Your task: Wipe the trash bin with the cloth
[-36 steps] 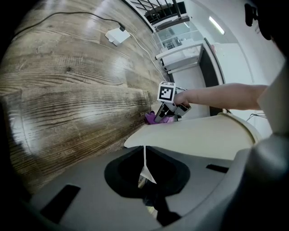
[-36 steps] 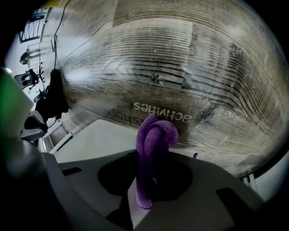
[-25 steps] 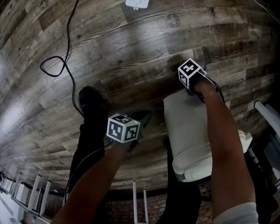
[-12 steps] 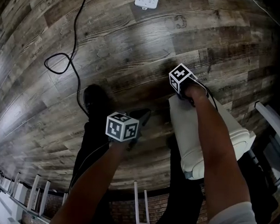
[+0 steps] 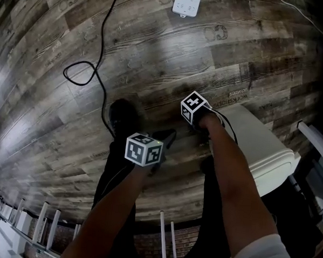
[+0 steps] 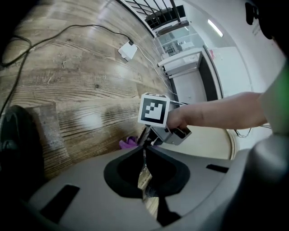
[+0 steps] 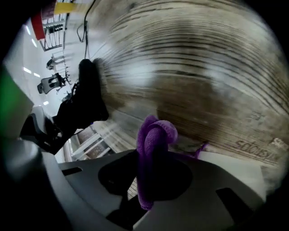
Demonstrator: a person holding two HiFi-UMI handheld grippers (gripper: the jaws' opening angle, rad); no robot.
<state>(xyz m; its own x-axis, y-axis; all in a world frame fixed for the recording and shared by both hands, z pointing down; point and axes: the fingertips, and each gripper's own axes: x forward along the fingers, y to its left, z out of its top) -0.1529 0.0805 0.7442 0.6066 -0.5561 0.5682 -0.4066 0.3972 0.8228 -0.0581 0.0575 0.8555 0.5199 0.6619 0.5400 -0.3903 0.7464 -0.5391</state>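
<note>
The white trash bin (image 5: 258, 144) lies on its side on the wood floor at the right of the head view. My right gripper (image 7: 151, 158) is shut on a purple cloth (image 7: 153, 140), which bulges out past the jaws. Its marker cube (image 5: 194, 107) sits at the bin's far left corner, close to the floor. In the left gripper view that gripper (image 6: 156, 133) has the cloth (image 6: 128, 143) just over the floor beside the bin (image 6: 212, 142). My left gripper (image 6: 143, 155) hovers left of the bin, jaws shut with nothing between them.
A black cable (image 5: 97, 57) loops across the floor to a white power strip (image 5: 187, 3) at the far edge. The person's black shoe (image 5: 124, 116) stands by the left gripper. White frames (image 5: 317, 144) rise at the right, white rails (image 5: 164, 234) near my body.
My right gripper has slid left along the bin's far end with the cloth, from its right corner to its left corner. The left gripper has barely moved.
</note>
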